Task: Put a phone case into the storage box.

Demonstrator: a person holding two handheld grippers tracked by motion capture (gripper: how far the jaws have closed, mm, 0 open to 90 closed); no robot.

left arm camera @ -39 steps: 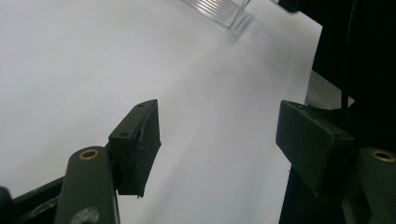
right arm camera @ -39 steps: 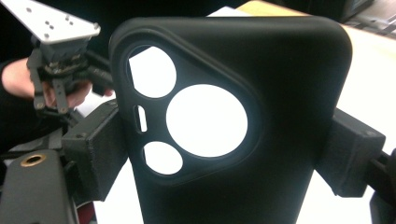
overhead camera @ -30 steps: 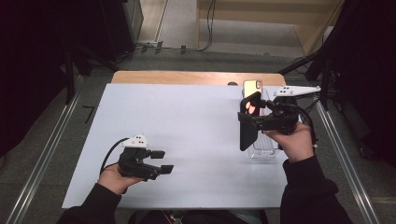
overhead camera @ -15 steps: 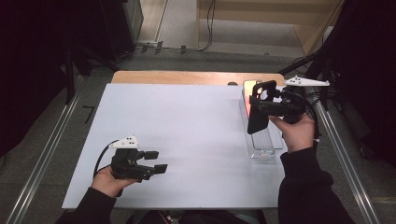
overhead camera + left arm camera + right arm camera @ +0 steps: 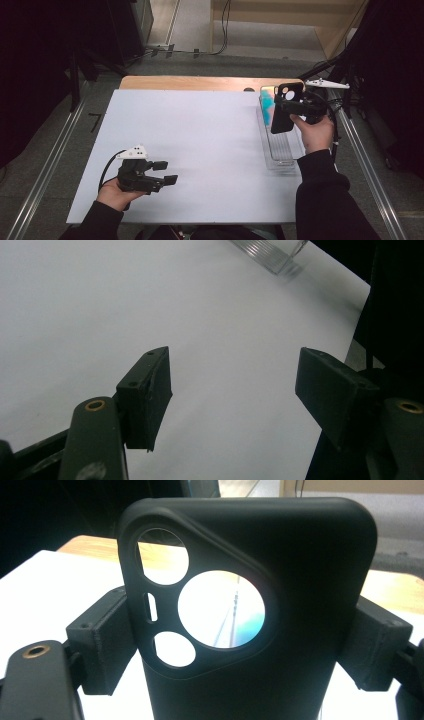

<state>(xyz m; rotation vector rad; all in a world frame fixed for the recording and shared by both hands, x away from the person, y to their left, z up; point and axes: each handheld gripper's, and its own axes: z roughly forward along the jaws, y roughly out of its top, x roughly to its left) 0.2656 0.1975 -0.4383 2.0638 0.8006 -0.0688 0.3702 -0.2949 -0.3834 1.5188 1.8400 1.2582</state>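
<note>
Your right gripper has hold of a black phone case, its two jaws pressed against the case's long sides. In the right gripper view the case stands upright between the jaws, its back toward the camera, with the camera cutouts at the upper left: one large round hole, two smaller round ones and a thin slot. Through the holes you can see the white tabletop and a bit of colour.

From the high view, you are holding the case up at the far right of the table, above the far end of a clear plastic tray that lies along the right edge. Just behind the case, at the tray's far end, stands a phone with a teal and orange screen; whether the case touches it cannot be told.

Your right hand grips the tool from the near side, sleeve dark.

Your left gripper sits low at the near left, well apart from the tray, held in your left hand. Its jaws are spread wide with nothing between them; in the left gripper view they frame bare white table, with a corner of the tray far off.

The white board covers a wooden tabletop, which shows along the far edge.
</note>
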